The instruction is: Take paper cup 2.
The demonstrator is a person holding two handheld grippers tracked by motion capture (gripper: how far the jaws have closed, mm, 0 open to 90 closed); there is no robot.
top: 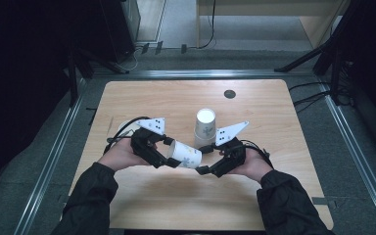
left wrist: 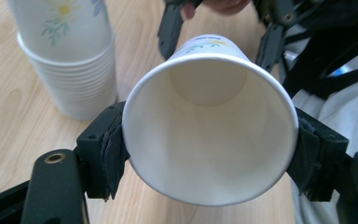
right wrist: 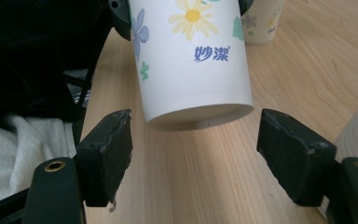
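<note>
i have a single paper cup [top: 186, 154] between my two tools, held clear of the wooden table [top: 259, 186]. just beyond the cup's far side stands a stack of paper cups [top: 204, 128], upright, mouth up, close to the right gripper [top: 209, 161] and a little farther from the left gripper [top: 169, 157]. nothing sits between the stack and the held cup, though the gap is small. behind the left gripper, partly hidden by it, lies something white [top: 123, 128] that i cannot make out. a small dark round fitting [top: 229, 94] is set in the tabletop well beyond both hands.

the held cup lies on its side — long axis running from one gripper to the other, roughly level. its open mouth faces the left gripper, its closed base faces the right one.

in the left gripper view the pads [left wrist: 112, 149] press on the rim of the cup [left wrist: 209, 126] from both sides, so that tool is pinching it near the mouth. in the right gripper view the pads [right wrist: 114, 154] stand spread to either side of the base of the cup [right wrist: 191, 60] — clear of it, not touching.
</note>
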